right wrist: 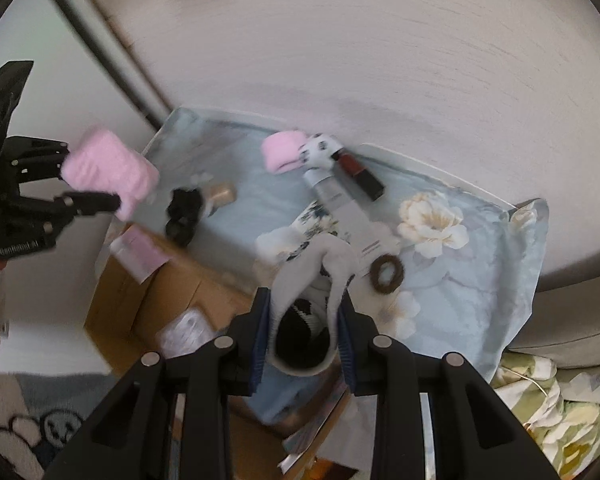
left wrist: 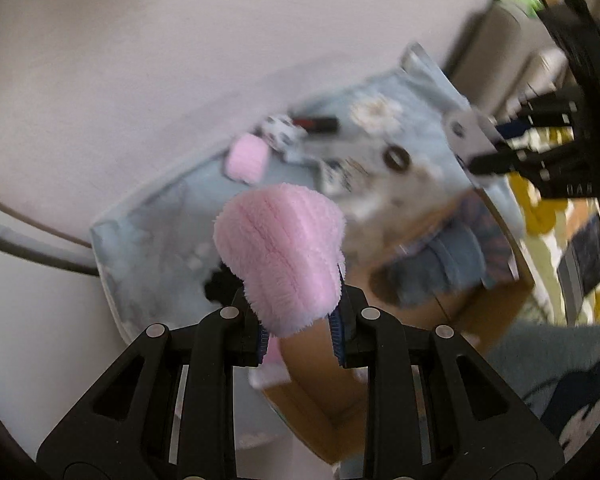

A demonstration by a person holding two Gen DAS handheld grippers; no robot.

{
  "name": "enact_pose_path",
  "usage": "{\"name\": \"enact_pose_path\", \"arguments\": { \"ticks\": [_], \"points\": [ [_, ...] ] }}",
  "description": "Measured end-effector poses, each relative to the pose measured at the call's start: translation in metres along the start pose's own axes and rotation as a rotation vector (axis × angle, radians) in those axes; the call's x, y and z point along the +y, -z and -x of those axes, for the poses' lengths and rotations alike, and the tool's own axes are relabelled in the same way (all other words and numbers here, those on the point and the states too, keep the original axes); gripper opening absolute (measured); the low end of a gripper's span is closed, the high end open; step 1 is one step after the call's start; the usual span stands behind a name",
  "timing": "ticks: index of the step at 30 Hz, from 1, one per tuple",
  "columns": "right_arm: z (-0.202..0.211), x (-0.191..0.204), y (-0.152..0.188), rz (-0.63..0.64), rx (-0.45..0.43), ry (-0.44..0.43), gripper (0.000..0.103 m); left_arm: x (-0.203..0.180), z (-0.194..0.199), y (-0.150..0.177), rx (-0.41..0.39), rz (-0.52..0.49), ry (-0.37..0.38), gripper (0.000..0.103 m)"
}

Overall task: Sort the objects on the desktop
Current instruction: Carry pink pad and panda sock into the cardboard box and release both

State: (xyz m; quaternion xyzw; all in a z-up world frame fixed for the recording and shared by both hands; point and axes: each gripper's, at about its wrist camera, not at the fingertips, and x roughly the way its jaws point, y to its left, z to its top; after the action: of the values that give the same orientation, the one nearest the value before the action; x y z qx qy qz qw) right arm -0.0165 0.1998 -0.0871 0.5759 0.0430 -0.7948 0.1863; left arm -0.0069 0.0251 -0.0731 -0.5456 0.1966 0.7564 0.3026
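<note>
Between your left gripper (left wrist: 300, 328) jaws sits a fluffy pink sock (left wrist: 280, 256), clamped tight and lifted off the blue floral cloth (right wrist: 480, 280). Your right gripper (right wrist: 305, 344) is clenched on a grey sock (right wrist: 320, 276), its dark opening facing the camera. Ahead of the right gripper on the cloth lie a brown hair ring (right wrist: 387, 273), a white tube (right wrist: 340, 204), a red lipstick (right wrist: 360, 176), another pink sock (right wrist: 282, 155) and a black clump (right wrist: 184, 212). Below both grippers stands a cardboard box (right wrist: 140, 300).
</note>
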Motion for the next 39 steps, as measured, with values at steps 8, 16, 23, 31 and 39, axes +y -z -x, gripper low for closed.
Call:
{"name": "enact_pose_path", "arguments": {
  "ticks": [8, 16, 23, 31, 39],
  "points": [
    [-0.012, 0.043, 0.03, 0.151, 0.085, -0.006, 0.028, -0.031, -0.022, 0.046, 0.115, -0.02, 0.001, 0.022],
    [-0.035, 0.065, 0.058, 0.219, 0.142, 0.0, 0.028, -0.047, -0.054, 0.079, 0.215, 0.003, -0.005, 0.022],
    [-0.048, 0.073, 0.074, 0.247, 0.185, -0.01, 0.028, -0.06, -0.067, 0.089, 0.272, -0.001, 0.012, 0.022],
    [-0.05, 0.079, 0.077, 0.25, 0.199, -0.011, 0.029, -0.056, -0.07, 0.09, 0.283, 0.018, 0.009, 0.022],
    [-0.056, 0.078, 0.079, 0.245, 0.223, -0.013, 0.029, -0.046, -0.072, 0.09, 0.284, 0.073, -0.002, 0.023]
  ]
}}
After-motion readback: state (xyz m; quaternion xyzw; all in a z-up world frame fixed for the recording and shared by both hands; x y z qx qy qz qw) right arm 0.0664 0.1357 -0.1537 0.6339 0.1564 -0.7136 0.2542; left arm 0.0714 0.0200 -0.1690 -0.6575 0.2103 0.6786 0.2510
